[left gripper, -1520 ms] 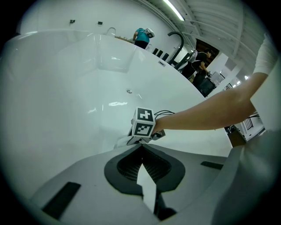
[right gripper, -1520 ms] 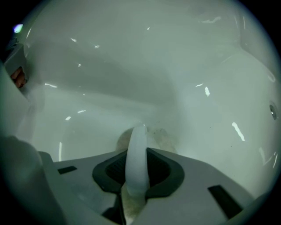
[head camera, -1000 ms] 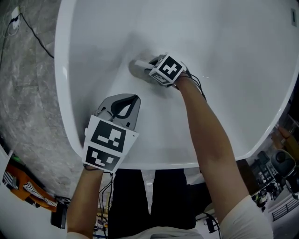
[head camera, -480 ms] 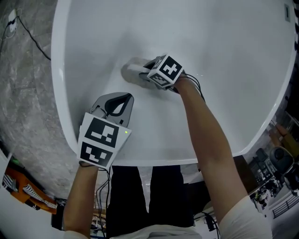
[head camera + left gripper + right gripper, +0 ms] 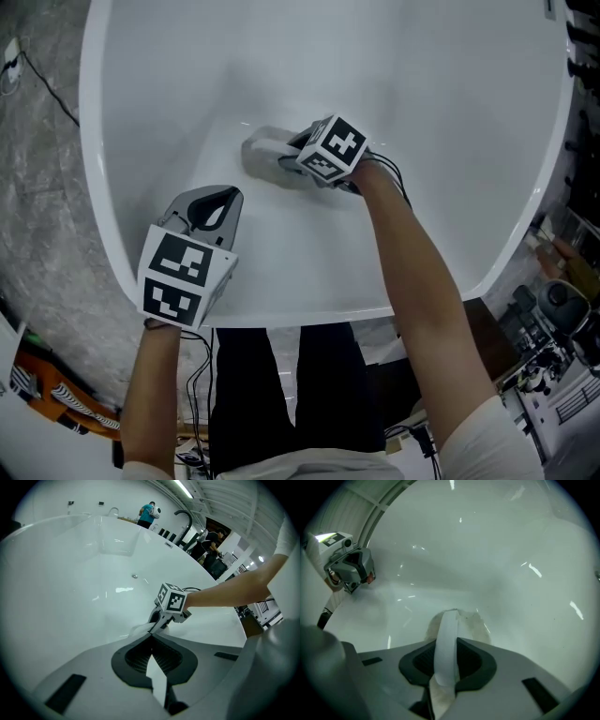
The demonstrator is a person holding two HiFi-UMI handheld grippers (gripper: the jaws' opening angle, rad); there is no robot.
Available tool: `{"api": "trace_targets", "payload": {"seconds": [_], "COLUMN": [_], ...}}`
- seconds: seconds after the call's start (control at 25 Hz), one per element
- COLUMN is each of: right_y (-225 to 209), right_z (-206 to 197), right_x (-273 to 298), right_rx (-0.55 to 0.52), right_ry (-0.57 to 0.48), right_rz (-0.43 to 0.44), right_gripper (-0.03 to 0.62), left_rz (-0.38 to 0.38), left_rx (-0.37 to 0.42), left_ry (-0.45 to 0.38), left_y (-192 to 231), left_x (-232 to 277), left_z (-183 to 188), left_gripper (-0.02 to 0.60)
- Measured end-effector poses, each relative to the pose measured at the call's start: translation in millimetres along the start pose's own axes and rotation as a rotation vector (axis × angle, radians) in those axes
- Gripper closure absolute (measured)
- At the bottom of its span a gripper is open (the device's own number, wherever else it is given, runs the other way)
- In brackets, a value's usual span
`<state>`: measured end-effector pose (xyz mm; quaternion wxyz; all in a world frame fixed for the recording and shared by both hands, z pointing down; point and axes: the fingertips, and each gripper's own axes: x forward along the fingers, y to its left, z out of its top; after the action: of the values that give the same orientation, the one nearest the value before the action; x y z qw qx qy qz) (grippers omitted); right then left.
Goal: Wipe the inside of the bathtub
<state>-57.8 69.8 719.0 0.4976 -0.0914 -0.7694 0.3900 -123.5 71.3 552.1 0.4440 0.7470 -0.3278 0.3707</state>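
Head view: the right gripper (image 5: 284, 157) is down inside the bathtub (image 5: 469, 112), pressing a pale cloth (image 5: 258, 148) to the sloping white wall. The left gripper (image 5: 214, 204) hovers nearer the rim, apart from it. Left gripper view: jaws together, nothing held. Right gripper view: jaws clamped on the cloth, which is bunched against the tub surface ahead.

Head view steeply down; gripper views close; all share bathtub (image 5: 422, 94).
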Motion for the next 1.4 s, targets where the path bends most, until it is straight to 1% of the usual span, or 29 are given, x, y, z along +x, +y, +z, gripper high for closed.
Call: {"api": "trace_targets", "payload": {"seconds": [0.28, 0.56, 0.76, 1.0, 1.12, 1.24, 1.4], "right_y": [-4, 11, 31, 61, 77, 96, 119], "right_z": [-27, -46, -51, -59, -59, -59, -59], "right_x": [-23, -45, -60, -80, -92, -102, -113], "right_rx": [0.060, 0.072, 0.056, 0.072, 0.074, 0.101, 0.103], "right_ry": [0.028, 0.025, 0.020, -0.008, -0.039, -0.077, -0.088], "right_rz": [-0.028, -0.022, -0.015, 0.002, 0.004, 0.017, 0.028], "right_gripper": [0.503, 0.503, 0.503, 0.503, 0.503, 0.503, 0.503], "left_rz": [-0.013, -0.020, -0.009, -0.057, -0.062, -0.063, -0.064], "left_rx": [0.027, 0.052, 0.063, 0.027, 0.046, 0.064, 0.079], "left_ry": [0.008, 0.016, 0.006, -0.035, -0.037, -0.033, -0.040], "left_y": [-18, -32, -37, -51, -59, -67, -78], "left_x": [1, -4, -13, -23, -31, -41, -56], "left_z": [5, 8, 13, 19, 20, 21, 23], "left_gripper": [0.575, 0.575, 0.575, 0.575, 0.575, 0.575, 0.575]}}
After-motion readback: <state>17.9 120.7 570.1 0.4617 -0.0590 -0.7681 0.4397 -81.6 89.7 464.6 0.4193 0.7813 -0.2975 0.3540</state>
